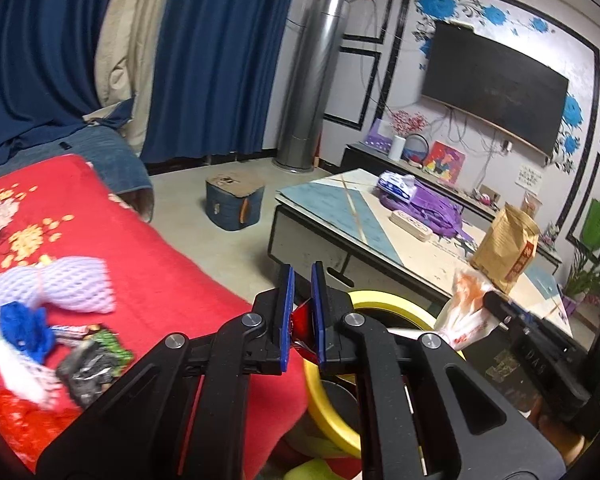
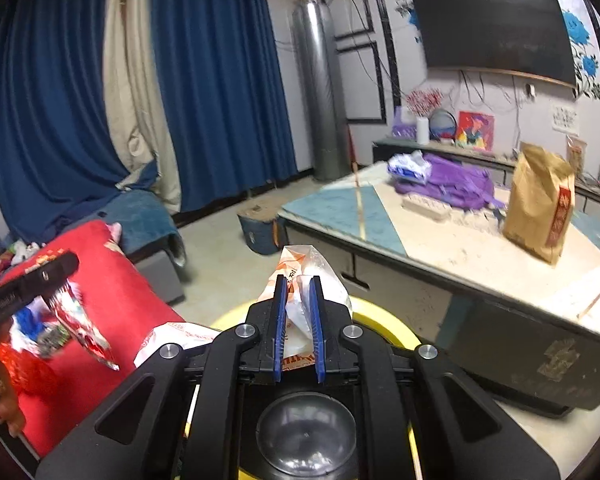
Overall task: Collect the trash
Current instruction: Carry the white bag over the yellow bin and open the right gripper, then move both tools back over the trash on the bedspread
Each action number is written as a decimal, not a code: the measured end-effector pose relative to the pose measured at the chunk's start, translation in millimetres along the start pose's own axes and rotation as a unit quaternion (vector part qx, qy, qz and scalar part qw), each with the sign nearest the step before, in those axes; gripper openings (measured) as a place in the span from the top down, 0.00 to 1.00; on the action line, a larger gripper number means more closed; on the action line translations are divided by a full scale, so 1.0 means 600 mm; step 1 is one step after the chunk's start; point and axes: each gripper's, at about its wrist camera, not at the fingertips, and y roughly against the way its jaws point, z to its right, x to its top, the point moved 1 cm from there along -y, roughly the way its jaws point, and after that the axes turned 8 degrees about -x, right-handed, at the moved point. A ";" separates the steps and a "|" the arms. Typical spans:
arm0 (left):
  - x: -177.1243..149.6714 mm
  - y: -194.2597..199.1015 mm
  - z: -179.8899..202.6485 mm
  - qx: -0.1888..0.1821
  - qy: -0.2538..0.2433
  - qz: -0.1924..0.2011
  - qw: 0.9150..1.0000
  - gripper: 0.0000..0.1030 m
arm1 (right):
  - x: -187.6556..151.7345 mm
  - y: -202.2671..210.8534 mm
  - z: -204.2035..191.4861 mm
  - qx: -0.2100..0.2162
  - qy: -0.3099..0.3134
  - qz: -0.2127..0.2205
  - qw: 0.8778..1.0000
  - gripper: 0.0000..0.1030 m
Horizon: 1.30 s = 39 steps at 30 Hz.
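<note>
My left gripper [image 1: 303, 270] is shut on a shiny red wrapper [image 1: 301, 322], just beyond the sofa's edge and at the near side of a yellow bin [image 1: 384, 300]. In the right wrist view it enters from the left as the left gripper [image 2: 66, 276], the red-and-white wrapper [image 2: 85, 330] dangling from it. My right gripper [image 2: 298, 280] is shut on a crumpled white-and-orange plastic bag [image 2: 300, 268] above the yellow bin's rim [image 2: 384, 316]. More trash lies on the red blanket [image 1: 160, 280]: a white foam net [image 1: 70, 284], a blue net [image 1: 24, 328], a dark wrapper [image 1: 92, 364].
A low coffee table [image 2: 460, 248] stands right of the bin, bearing a brown paper bag [image 2: 540, 208] and a purple bag [image 2: 460, 184]. A blue box [image 1: 234, 204] sits on the floor beyond. A second white-and-orange bag [image 2: 172, 336] lies by the bin's left rim.
</note>
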 end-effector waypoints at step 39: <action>-0.025 -0.040 -0.014 0.024 0.038 -0.055 0.998 0.10 | -0.020 -0.034 0.027 -0.001 -0.069 -0.072 0.995 0.24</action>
